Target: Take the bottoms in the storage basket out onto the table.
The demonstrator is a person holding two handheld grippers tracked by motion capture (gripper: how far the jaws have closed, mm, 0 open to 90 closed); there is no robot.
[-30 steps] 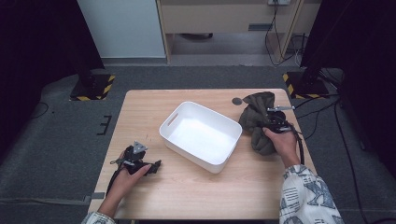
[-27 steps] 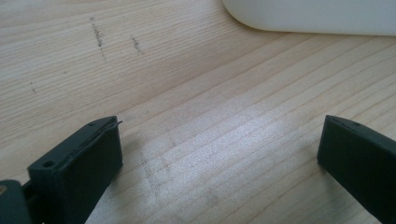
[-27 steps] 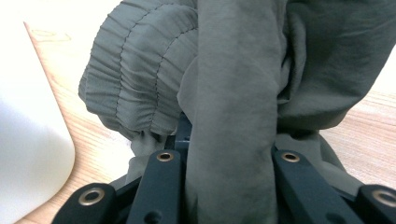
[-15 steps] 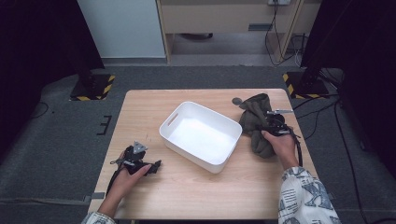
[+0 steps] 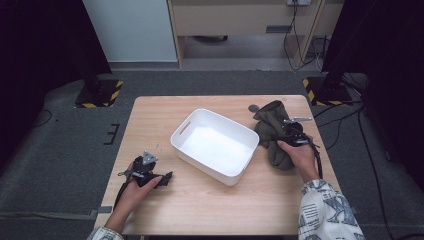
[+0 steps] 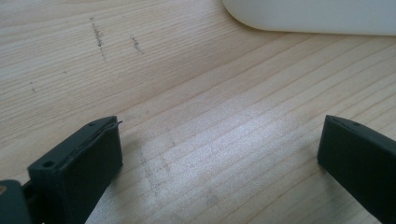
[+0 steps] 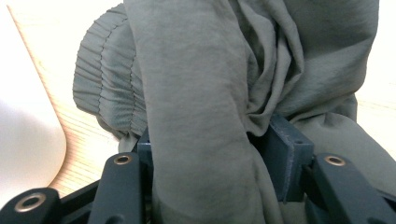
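— High view first: where is the cloth seen?

— It is seen bunched on the table, near the right edge, just beside the white bin. The right gripper is laid on it, with the right hand behind.

— And how are that gripper's jaws set?

— In the right gripper view a thick fold of the cloth is seen running between them. The jaws have just been opening, and the fold is bracketed on both sides; whether it is pressed by the pads cannot be told. A ribbed cuff is seen at the left, with the bin's rounded wall beside it.

— What is shown of the left gripper?

— It is held low at the table's near left corner by the left hand, well apart from the cloth. In the left gripper view its jaws are spread wide over bare wood, nothing is held between them, and the bin's edge is seen beyond.
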